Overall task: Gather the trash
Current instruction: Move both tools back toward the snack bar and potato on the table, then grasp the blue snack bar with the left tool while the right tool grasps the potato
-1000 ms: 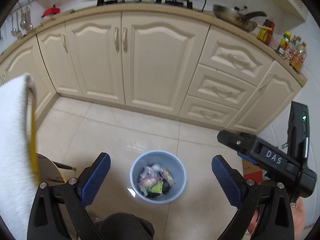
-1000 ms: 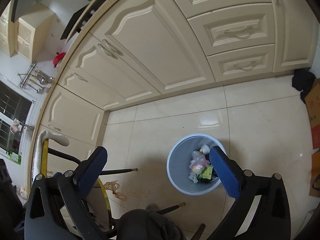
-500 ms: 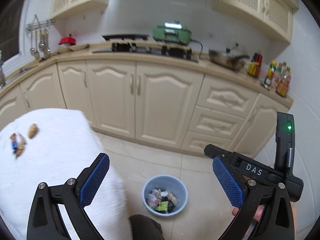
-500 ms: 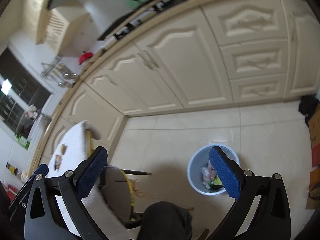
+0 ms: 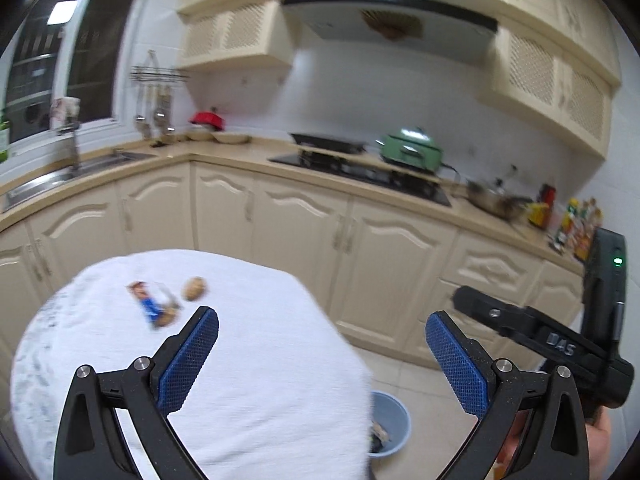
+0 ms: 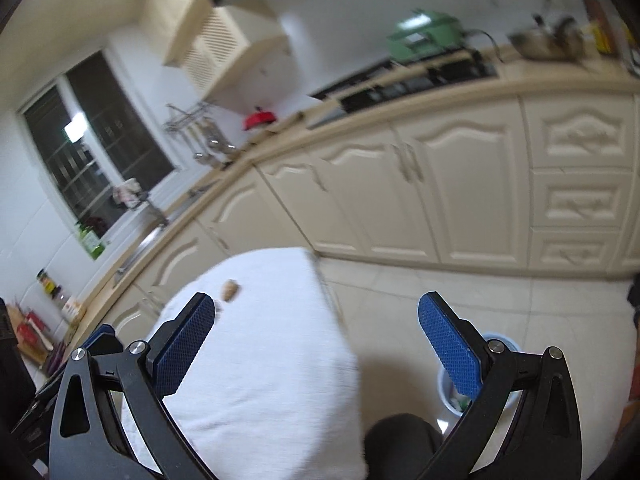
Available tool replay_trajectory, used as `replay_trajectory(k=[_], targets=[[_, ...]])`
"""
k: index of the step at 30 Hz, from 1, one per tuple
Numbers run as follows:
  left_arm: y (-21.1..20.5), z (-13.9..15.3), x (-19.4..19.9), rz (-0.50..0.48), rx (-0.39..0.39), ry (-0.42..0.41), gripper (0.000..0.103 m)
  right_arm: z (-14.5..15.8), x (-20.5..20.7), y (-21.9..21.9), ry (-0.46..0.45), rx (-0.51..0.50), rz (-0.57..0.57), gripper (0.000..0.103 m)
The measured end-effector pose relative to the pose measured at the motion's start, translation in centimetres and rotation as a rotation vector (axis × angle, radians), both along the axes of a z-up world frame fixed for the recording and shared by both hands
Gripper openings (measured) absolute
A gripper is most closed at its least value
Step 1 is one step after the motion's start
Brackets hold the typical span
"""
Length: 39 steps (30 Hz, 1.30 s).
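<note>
On the left, my white-covered table [image 5: 248, 364] fills the lower part of both views. Two pieces of trash lie on its far left part. The blue-and-white wrapper [image 5: 154, 304] is an oblong, blurred, with its long axis running from the far left toward me and to the right, its near end close to the left finger of my left gripper [image 5: 322, 364]. Just to the right of the wrapper, apart from it, sits a small tan nutshell-like scrap [image 5: 195, 288], roughly oval and standing a little taller than wide; from the right wrist I see it [image 6: 231, 291] just beyond my left fingertip there.

My left gripper hangs over the table with its jaws spread wide and nothing between them. My right gripper [image 6: 316, 346] is likewise spread wide and empty, over the table's right edge.

That right edge drops off to tiled floor [image 6: 400, 312]. Farther right and below stands the pale blue bin [image 5: 390, 428], partly hidden by the cloth, with rubbish inside. Between the table and the cream cabinets [image 5: 304, 240] the floor lies open.
</note>
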<state>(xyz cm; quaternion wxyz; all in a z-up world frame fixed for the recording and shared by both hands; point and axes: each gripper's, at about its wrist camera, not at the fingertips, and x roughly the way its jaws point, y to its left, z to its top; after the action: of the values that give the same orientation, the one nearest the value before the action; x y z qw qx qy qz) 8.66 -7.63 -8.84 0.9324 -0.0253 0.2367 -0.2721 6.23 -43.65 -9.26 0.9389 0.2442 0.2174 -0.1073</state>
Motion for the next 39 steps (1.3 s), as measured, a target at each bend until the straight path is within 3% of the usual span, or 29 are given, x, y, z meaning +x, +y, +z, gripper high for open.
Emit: replay_trajectory(k=[7, 13, 22, 30, 39], targets=[[7.0, 0.7, -3.1, 0.146, -0.016, -0.037, 0.102, 1.8, 2.9, 6.0, -0.025, -0.089, 0.109, 0.103], [10.2, 0.1, -4.4, 0.256, 0.0, -0.05, 0.102, 2.1, 6.1, 10.3, -0.015, -0.195, 0.192, 0.103], [8.9, -2.3, 0.2, 0.342, 0.056, 0.031, 0.102, -0.1, 11.2, 14.1, 0.046, -0.308, 0.3, 0.103], [4.6, -3.6, 10.2, 0.342, 0.139, 0.135, 0.102, -3.2, 16.8, 13.0, 0.151, -0.33, 0.325, 0.103], [-1.9, -7.4, 26.8, 0.334, 0.248, 0.306, 0.101, -7.7, 24.4, 10.3, 0.271, -0.228, 0.368, 0.103]])
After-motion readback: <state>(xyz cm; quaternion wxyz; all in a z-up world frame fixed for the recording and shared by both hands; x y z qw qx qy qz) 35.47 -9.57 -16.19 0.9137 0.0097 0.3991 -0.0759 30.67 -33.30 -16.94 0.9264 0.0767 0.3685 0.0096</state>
